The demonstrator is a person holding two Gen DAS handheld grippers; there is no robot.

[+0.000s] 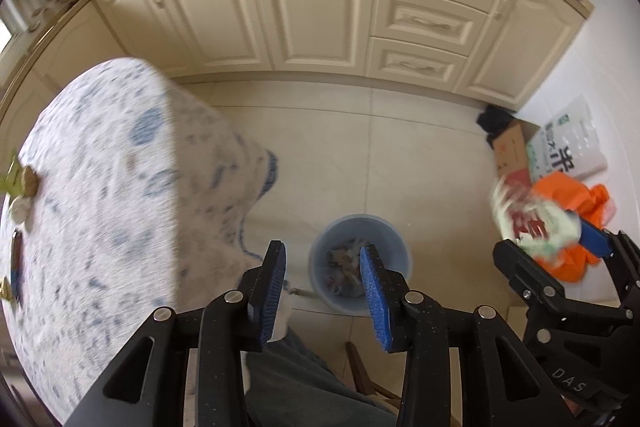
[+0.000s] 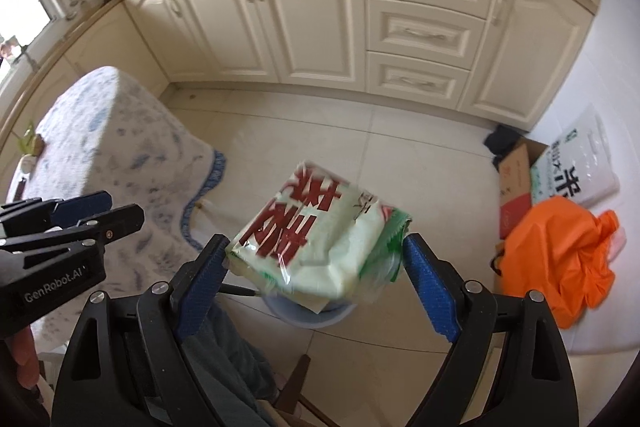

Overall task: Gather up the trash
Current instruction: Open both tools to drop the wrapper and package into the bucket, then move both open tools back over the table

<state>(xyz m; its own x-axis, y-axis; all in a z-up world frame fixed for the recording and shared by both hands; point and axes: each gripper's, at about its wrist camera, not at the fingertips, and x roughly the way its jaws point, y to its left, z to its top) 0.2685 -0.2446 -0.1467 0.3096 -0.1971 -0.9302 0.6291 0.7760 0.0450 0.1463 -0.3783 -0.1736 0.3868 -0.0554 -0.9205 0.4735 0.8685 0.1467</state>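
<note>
A green-and-white plastic packet (image 2: pixel 320 239) with red characters hangs between the blue pads of my right gripper (image 2: pixel 315 239), which is shut on it with jaws wide. It hovers over a blue-grey trash bin (image 2: pixel 308 315) on the floor tiles. In the left wrist view the bin (image 1: pixel 320 259) stands straight below, with scraps inside. My left gripper (image 1: pixel 323 247) is open above it, nothing between its pads. The right gripper (image 1: pixel 548 239) shows at the right with the blurred packet (image 1: pixel 528 223). The left gripper (image 2: pixel 124 207) shows at the left edge of the right wrist view.
A table with a blue-patterned cloth (image 1: pixel 100 187) stands at the left, small items (image 1: pixel 24 183) on its edge. An orange bag (image 2: pixel 560 259), a cardboard box (image 2: pixel 516 179) and a printed white bag (image 2: pixel 576 163) lie by the right wall. Cream cabinets (image 1: pixel 312 7) line the back. A person's trouser leg (image 1: pixel 300 379) is below.
</note>
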